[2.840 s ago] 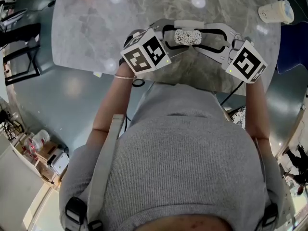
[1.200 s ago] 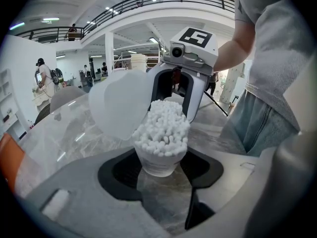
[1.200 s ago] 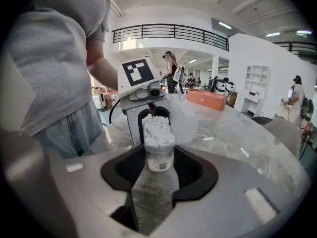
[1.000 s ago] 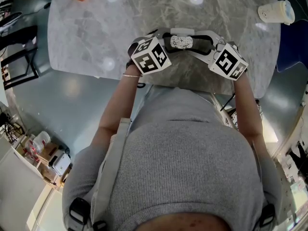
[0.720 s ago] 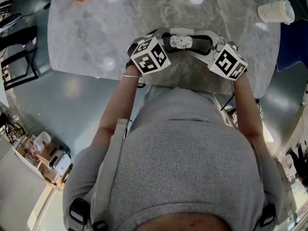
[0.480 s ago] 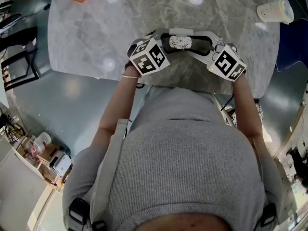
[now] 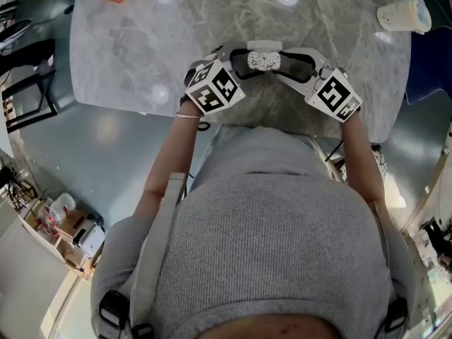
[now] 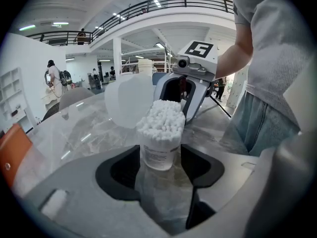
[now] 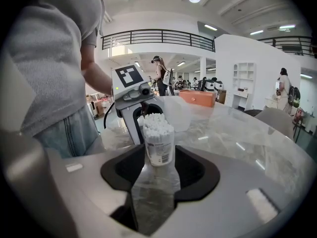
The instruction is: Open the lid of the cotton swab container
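One upright clear plastic cotton swab container sat flanked head-on.
Your left gripper had just opened off it; right gripper clamped it.

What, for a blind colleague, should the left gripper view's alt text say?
An open cotton swab container stands on a marble table between the left gripper's fingers, which have just been opening. Its translucent lid stands raised behind it, with the right gripper beyond.
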{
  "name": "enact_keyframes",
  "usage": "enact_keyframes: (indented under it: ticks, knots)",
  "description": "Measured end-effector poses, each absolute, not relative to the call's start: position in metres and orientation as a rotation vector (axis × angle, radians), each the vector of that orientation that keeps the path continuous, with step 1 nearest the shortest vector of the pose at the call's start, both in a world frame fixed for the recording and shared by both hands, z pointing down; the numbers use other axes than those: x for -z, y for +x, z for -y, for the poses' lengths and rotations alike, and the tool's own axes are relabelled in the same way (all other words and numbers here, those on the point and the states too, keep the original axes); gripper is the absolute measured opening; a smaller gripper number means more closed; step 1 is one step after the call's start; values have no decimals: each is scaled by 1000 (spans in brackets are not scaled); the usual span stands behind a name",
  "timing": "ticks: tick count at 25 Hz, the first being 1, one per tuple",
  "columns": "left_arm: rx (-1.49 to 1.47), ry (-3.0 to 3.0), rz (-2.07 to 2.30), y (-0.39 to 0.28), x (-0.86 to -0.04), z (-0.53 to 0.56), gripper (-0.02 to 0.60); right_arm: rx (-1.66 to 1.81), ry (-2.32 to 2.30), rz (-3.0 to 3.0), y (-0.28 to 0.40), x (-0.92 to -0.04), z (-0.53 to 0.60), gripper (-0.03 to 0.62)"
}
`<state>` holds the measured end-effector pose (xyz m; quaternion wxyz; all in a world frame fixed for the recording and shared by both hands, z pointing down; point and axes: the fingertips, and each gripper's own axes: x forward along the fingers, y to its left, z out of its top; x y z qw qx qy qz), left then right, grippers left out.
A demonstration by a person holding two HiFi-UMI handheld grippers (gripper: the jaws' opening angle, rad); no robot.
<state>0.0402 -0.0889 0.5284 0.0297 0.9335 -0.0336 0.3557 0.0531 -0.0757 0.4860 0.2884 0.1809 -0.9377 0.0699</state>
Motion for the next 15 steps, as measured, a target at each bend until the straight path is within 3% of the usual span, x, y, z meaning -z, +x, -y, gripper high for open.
enact_keyframes:
  ticks: [11,15]
  knots:
    - [-906,2911,344,16,-506,95,256,-245,658,2619,59,-463,78,184]
    - [-779,2921,446,7,-491,99,216,-170,795,2667,65,-443,82,152]
